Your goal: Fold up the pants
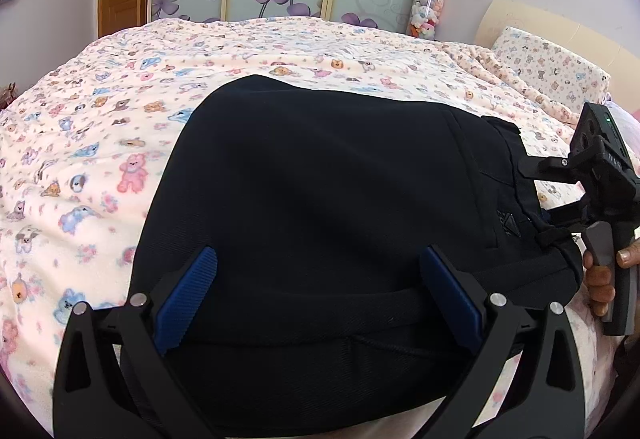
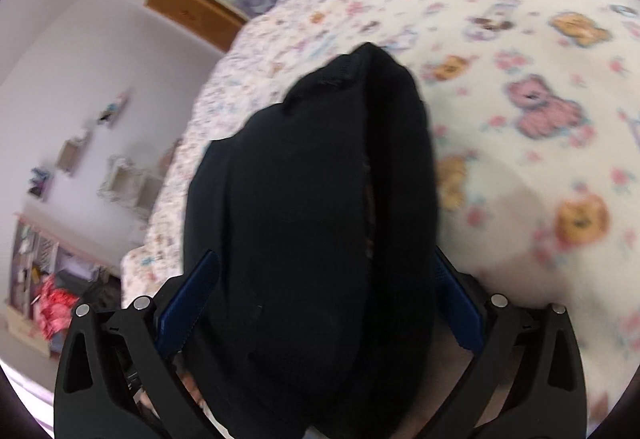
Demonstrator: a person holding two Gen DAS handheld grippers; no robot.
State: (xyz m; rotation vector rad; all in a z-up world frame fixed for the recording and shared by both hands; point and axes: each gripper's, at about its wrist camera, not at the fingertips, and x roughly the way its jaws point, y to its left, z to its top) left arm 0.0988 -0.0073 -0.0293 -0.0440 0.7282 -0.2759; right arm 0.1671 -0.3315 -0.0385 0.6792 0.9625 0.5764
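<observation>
The black pants lay folded into a thick bundle on the animal-print blanket, near the bed's front edge. In the left wrist view the left gripper stood with its blue pads spread wide, the fabric lying between them. That view alone showed the right gripper at the bundle's waistband end, a hand on its handle. The right wrist view, blurred, showed the right gripper's pads apart on either side of the cloth; whether they pressed it could not be told. Only this view showed wall shelves.
</observation>
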